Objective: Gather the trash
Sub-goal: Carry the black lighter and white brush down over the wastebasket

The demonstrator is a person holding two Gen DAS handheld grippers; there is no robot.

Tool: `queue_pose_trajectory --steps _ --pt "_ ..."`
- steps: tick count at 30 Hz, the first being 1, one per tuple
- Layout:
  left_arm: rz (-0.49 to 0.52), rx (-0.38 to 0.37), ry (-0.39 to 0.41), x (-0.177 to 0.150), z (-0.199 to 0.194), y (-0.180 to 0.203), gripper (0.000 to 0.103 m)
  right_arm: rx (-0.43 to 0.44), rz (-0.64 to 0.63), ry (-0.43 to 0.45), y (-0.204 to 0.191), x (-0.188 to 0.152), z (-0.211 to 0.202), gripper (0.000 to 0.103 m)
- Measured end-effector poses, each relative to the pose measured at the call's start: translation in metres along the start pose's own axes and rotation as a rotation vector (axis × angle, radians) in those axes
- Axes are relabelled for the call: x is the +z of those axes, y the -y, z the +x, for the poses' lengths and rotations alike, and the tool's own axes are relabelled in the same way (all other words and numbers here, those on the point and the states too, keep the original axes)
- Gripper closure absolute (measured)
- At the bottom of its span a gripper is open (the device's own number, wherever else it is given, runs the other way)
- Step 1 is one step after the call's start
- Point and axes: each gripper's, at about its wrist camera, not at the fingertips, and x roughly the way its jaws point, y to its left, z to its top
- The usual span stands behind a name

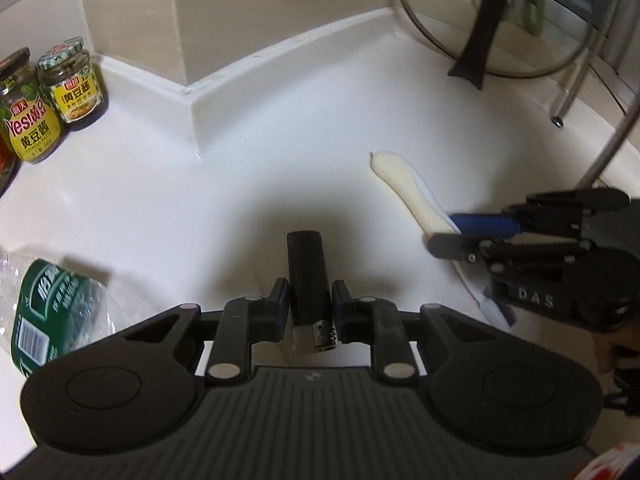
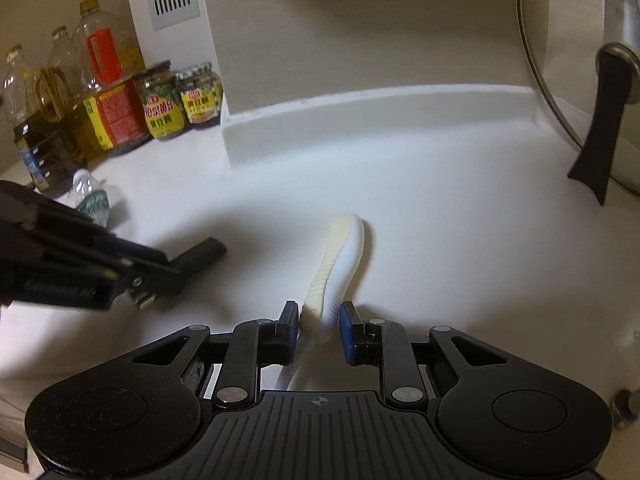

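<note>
My left gripper [image 1: 310, 303] is shut on a black lighter [image 1: 307, 276] with a metal head, held just above the white counter [image 1: 200, 208]; it also shows in the right wrist view [image 2: 198, 254]. My right gripper [image 2: 319, 319] is shut on the handle of a white and cream toothbrush-like handle [image 2: 340, 252], which also shows in the left wrist view [image 1: 404, 184]. A crushed clear plastic bottle with a green label [image 1: 44, 320] lies at the left on the counter; it also shows in the right wrist view [image 2: 90, 198].
Sauce jars [image 1: 72, 80] and oil bottles [image 2: 96, 76] stand at the back left. A glass pot lid with a black handle [image 1: 476, 40] leans on a metal rack [image 1: 572, 80] at the back right. A wall column juts out at the back centre.
</note>
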Motion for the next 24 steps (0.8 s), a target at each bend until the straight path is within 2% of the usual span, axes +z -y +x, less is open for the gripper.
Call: queue_pose_trajectory --steps 4,8,15,18,19,24 --pt "-0.008 0.028 0.005 -0.008 0.004 -0.001 0.083 -0.018 -0.007 0.005 -0.003 -0.003 -0.002 0.080" --pt "0.009 0.051 0.024 -0.013 0.002 0.004 0.083 -0.021 -0.011 0.011 -0.008 -0.001 0.001 0.068" --pt "0.024 0.063 0.063 -0.019 0.002 0.008 0.084 -0.050 -0.053 0.038 -0.018 -0.001 0.010 0.067" --pt "0.005 0.056 0.066 -0.020 0.001 0.006 0.084 -0.063 -0.066 0.049 -0.019 -0.002 0.011 0.069" --pt "-0.003 0.053 0.065 -0.020 0.000 0.006 0.084 -0.062 -0.069 0.050 -0.018 -0.001 0.011 0.083" --pt "-0.060 0.038 0.058 -0.024 -0.005 0.008 0.084 0.010 -0.005 0.045 -0.007 -0.004 0.001 0.083"
